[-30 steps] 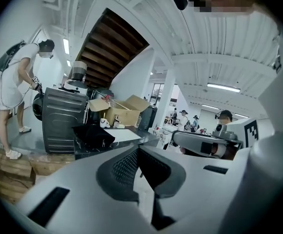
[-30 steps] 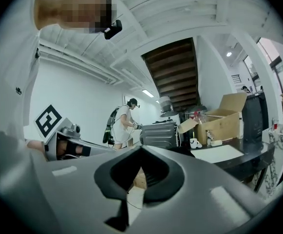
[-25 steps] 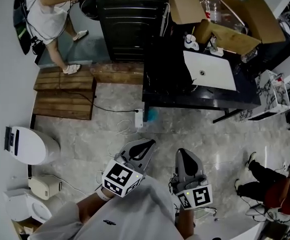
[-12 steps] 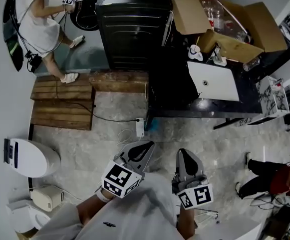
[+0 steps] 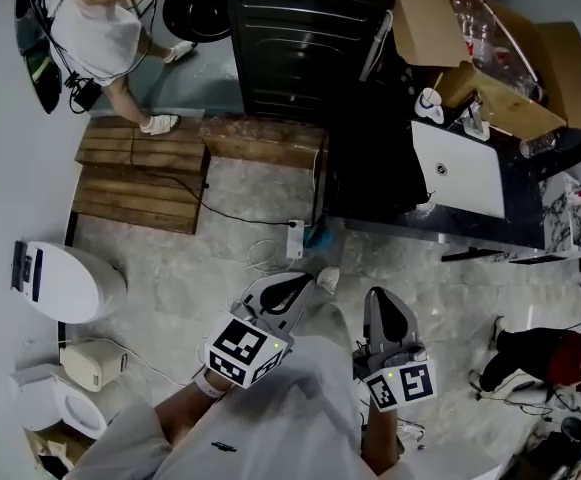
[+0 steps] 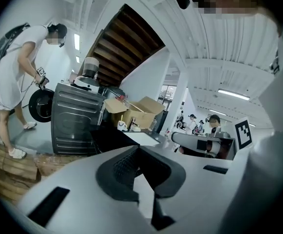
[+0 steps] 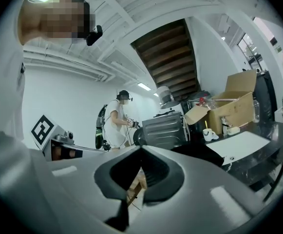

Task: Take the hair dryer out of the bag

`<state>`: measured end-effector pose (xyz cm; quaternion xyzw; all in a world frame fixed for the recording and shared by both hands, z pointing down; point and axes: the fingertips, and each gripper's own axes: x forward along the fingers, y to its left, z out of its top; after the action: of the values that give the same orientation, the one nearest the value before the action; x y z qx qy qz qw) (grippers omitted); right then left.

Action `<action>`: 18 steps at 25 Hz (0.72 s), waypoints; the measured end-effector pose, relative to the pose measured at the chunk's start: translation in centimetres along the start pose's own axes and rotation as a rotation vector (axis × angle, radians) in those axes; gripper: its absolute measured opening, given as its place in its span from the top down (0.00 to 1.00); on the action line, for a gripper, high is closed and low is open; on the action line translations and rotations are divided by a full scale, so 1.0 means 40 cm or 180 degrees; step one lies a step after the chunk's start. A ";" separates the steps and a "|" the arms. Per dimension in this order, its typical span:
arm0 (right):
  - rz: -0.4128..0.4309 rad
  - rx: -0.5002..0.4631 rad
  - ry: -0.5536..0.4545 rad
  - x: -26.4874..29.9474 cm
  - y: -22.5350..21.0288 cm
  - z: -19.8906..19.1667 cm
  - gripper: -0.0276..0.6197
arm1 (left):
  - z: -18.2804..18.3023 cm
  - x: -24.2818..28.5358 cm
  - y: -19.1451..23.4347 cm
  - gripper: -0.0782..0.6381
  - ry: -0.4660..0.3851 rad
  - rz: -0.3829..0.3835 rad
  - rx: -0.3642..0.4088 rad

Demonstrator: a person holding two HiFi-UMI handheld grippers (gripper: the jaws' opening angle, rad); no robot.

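Grey marbled floor, workshop interior, contents listed from left. Item: pale toilet point(image 5: 68, 286) by the wall. Item: wooden pallets point(image 5: 140, 173), with a person in white point(image 5: 95, 18) standing beyond them, occupied with other equipment. Item: black ribbed cabinet point(image 5: 305, 38), from which a cable point(image 5: 240, 218) trails across the floor to a power strip point(image 5: 293, 238). Item: left gripper point(image 5: 300, 286), clenched with nothing between its jaws, held low before the wearer's body and well apart from any work surface. Item: right gripper point(image 5: 382, 298), likewise clenched and empty, beside the left and aimed the same way. Item: black surface point(image 5: 525, 230) carrying a white board point(image 5: 458, 171) and, in the right gripper view, a dark heap point(image 7: 199, 155) just beside that board. This may be the bag, though no view settles it. The hair dryer shows in no view and is presumably inside. Item: cardboard boxes point(image 5: 425, 23) at the far edge of the surface. Item: seated person point(image 5: 545, 358), far right. Handling note, as a judgement: the step in hand is the approach, and nothing of the task is done yet. Step clear of the power strip and cable, square up to the surface, and spread both jaws before reaching in. Let one gripper pin or lift the bag's mouth while the other draws the dryer out by its handle. Mind that its cord may snag on the opening.
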<state>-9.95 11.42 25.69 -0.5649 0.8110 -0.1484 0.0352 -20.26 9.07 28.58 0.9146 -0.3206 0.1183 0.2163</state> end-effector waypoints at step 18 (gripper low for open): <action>-0.0183 0.0045 -0.0387 0.159 -0.348 0.136 0.94 | 0.128 0.335 0.060 0.88 0.0182 0.0094 0.0164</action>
<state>1.62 0.02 25.10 -0.5957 0.7897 -0.1205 0.0840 -11.11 -2.19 29.59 0.9113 -0.3245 0.1558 0.2000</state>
